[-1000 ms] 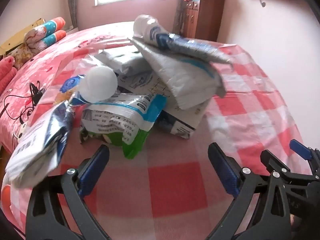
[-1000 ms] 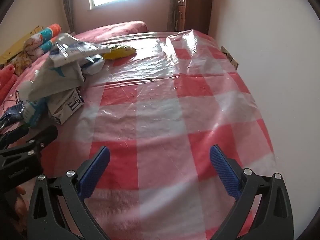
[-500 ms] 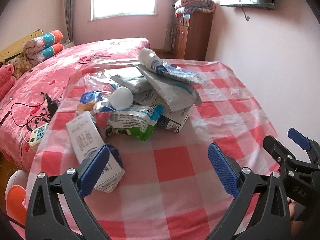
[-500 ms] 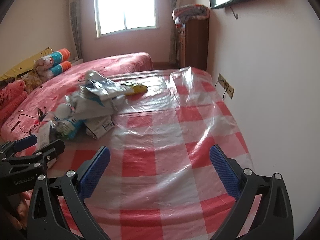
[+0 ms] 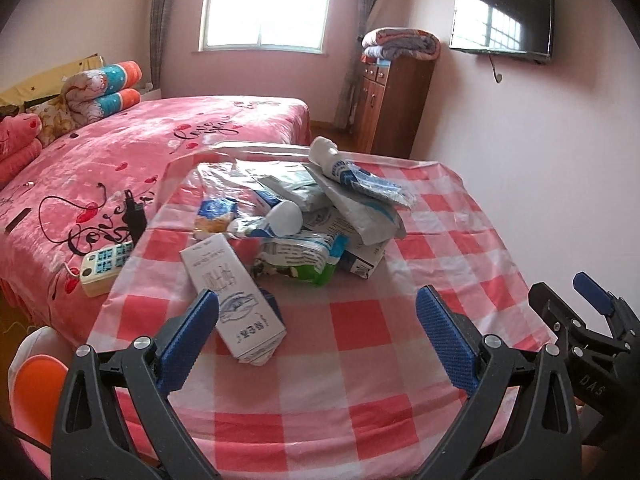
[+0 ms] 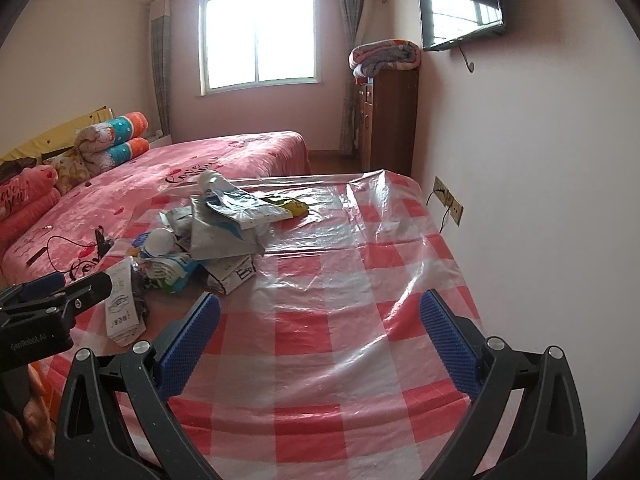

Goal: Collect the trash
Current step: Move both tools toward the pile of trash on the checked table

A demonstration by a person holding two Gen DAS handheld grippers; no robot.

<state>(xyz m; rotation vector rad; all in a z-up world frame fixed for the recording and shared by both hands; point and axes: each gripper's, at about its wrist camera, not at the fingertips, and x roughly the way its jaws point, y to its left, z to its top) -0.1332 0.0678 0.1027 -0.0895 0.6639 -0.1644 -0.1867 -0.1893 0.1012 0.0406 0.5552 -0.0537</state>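
Both grippers, left gripper (image 5: 318, 322) and right gripper (image 6: 320, 326), are hovering with jaws wide and empty; trash pile (image 5: 320, 220) is sitting mid-table (image 5: 360, 360), probably light, crinkly, slippery, so I'm suggesting pinching the stiff white carton (image 5: 234, 292) across its flat faces.

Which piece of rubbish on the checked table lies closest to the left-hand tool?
The white milk carton, lying flat beside the left gripper. It sits apart from the trash pile, nearer the camera, its end almost between the open jaws.
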